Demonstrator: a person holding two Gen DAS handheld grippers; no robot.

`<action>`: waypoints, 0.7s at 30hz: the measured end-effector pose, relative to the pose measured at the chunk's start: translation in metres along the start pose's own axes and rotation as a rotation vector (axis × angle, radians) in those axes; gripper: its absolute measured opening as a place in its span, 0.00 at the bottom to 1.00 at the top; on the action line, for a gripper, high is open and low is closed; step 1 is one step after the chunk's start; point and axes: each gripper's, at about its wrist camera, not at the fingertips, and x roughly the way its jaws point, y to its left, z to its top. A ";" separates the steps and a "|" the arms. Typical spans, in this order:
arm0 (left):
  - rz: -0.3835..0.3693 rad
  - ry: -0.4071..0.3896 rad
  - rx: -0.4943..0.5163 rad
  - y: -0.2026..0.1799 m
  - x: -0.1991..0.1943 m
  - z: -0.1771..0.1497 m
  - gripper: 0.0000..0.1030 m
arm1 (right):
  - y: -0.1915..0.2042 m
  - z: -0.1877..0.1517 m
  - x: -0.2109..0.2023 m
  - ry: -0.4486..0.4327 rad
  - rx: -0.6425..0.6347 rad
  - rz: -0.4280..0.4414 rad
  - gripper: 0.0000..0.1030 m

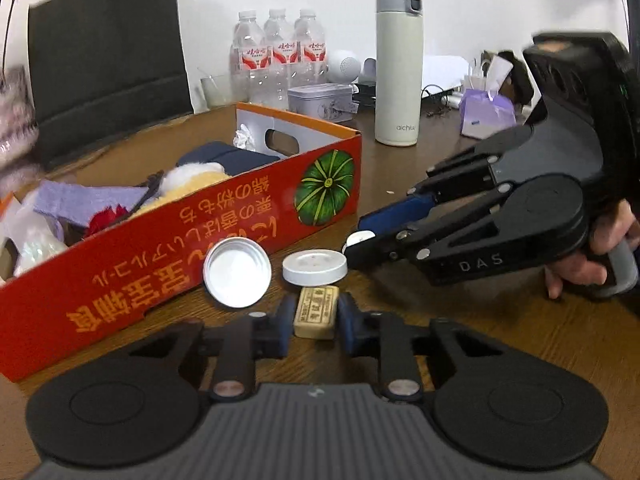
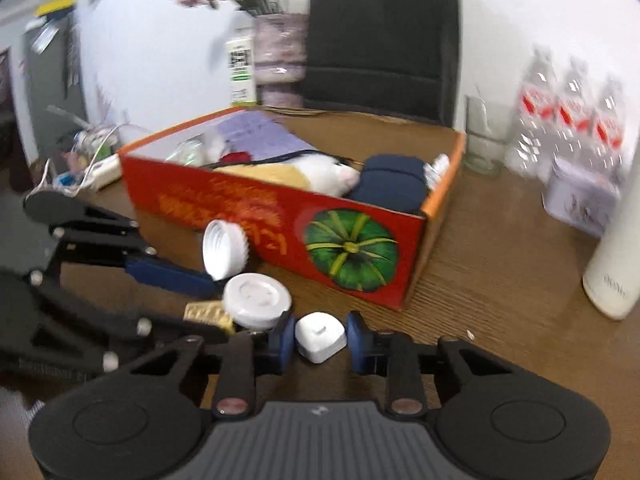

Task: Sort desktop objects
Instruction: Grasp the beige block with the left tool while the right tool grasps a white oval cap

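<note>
On the wooden table lies a small tan printed block (image 1: 316, 312), and my left gripper (image 1: 316, 321) is shut on it, a blue pad against each side. My right gripper (image 2: 319, 339) is shut on a small white rounded piece (image 2: 320, 334); the left wrist view shows it coming in from the right, my right gripper (image 1: 357, 237) low over the table. Just beyond both tips, a flat white lid (image 1: 315, 267) lies on the table and a white cap (image 1: 237, 272) leans on the red cardboard box (image 1: 180, 248). The box holds a plush toy, cloth and other items.
Behind the box stand a cream thermos (image 1: 399, 64), three water bottles (image 1: 278, 52), a metal tin (image 1: 320, 100), a glass (image 2: 484, 140) and a black paper bag (image 1: 108, 56). A purple tissue pack (image 1: 486, 114) and cables lie at the far right. A hand grips the right tool.
</note>
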 end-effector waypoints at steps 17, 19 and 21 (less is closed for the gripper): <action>0.329 -0.039 -0.333 -0.014 -0.116 -0.075 0.22 | 0.087 -0.025 -0.084 -0.169 0.282 -0.069 0.26; 0.336 -0.058 -0.341 -0.014 -0.129 -0.082 0.22 | 0.111 -0.031 -0.084 -0.169 0.295 -0.071 0.26; 0.335 -0.077 -0.356 -0.011 -0.139 -0.088 0.22 | 0.133 -0.038 -0.084 -0.174 0.281 -0.079 0.26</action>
